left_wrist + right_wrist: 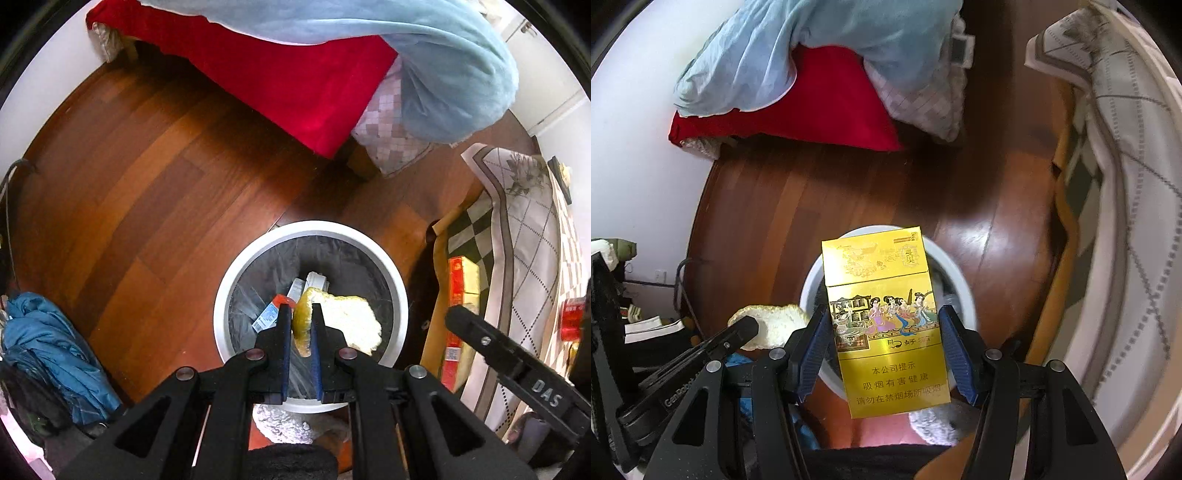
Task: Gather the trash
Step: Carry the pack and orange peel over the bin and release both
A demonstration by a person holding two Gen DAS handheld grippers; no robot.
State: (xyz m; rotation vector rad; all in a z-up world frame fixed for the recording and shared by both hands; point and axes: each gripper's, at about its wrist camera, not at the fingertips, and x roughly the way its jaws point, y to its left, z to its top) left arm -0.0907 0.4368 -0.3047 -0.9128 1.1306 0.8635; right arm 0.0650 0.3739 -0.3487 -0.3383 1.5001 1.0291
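My left gripper (300, 314) is shut on a piece of yellow-green peel (341, 321) with thick white pith, held just above the white trash bin (229, 295). The bin has a dark liner, and a few wrappers (267, 317) lie inside. My right gripper (884, 317) is shut on a gold cigarette pack (886, 369), upright, over the same bin's rim (812, 288). In the right wrist view the left gripper's finger (738, 332) and the peel (775, 325) sit at the left. In the left wrist view the pack (463, 280) shows beside the right gripper's finger (465, 321).
The bin stands on a wooden floor (147, 184). A bed with a red sheet (288, 85) and a light blue blanket (443, 74) lies beyond. A patterned tablecloth (517, 240) hangs at the right, with a red can (572, 317) on it. Blue fabric (48, 350) is piled at the left.
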